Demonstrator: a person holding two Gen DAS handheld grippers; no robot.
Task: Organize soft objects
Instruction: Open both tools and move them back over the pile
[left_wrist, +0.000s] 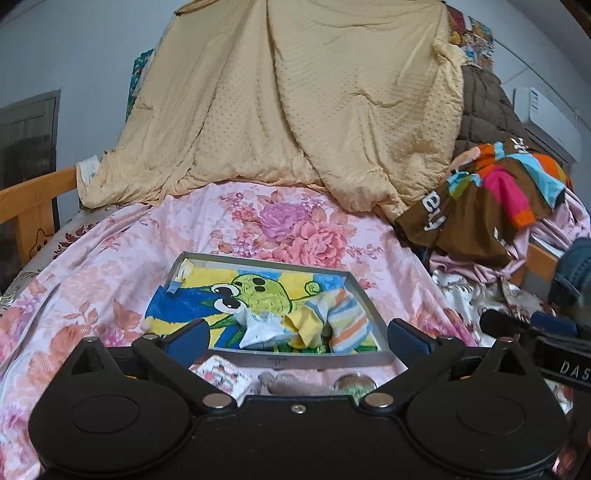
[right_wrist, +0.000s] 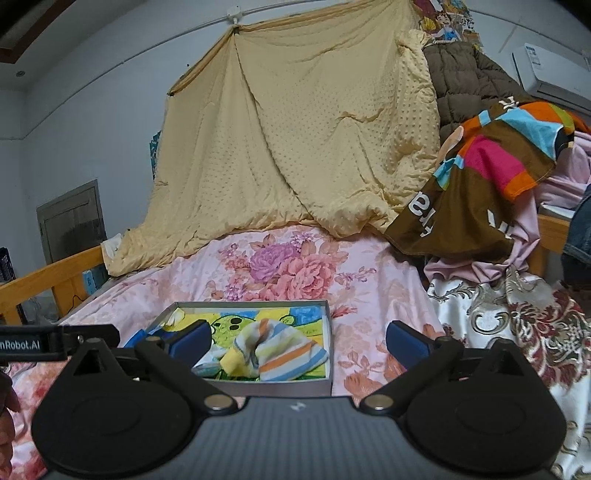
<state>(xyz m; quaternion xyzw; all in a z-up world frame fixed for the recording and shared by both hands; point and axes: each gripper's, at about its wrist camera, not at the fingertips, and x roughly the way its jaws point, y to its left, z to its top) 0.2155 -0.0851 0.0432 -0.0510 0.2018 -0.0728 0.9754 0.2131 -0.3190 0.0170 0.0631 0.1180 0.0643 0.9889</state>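
Observation:
A shallow grey box (left_wrist: 295, 360) (right_wrist: 273, 387) lies on the pink floral bedsheet (left_wrist: 110, 266). Inside it, a cartoon frog towel (left_wrist: 258, 291) (right_wrist: 236, 323) lines the bottom. A striped sock (left_wrist: 347, 321) (right_wrist: 288, 354), a yellow sock (left_wrist: 303, 328) (right_wrist: 236, 360) and a white-and-blue cloth (left_wrist: 262, 328) (right_wrist: 208, 363) lie bunched on it. My left gripper (left_wrist: 297, 336) is open just short of the box's near wall, with nothing between its blue pads. My right gripper (right_wrist: 299, 339) is open too and holds nothing; the box lies left of its centre.
A beige quilt (left_wrist: 295, 110) hangs behind the bed. A brown, multicoloured cloth (left_wrist: 480, 206) tops a heap of fabrics at the right. A wooden bed rail (left_wrist: 33, 199) runs along the left. Small items, one pink-patterned (left_wrist: 221, 373), lie under the left gripper.

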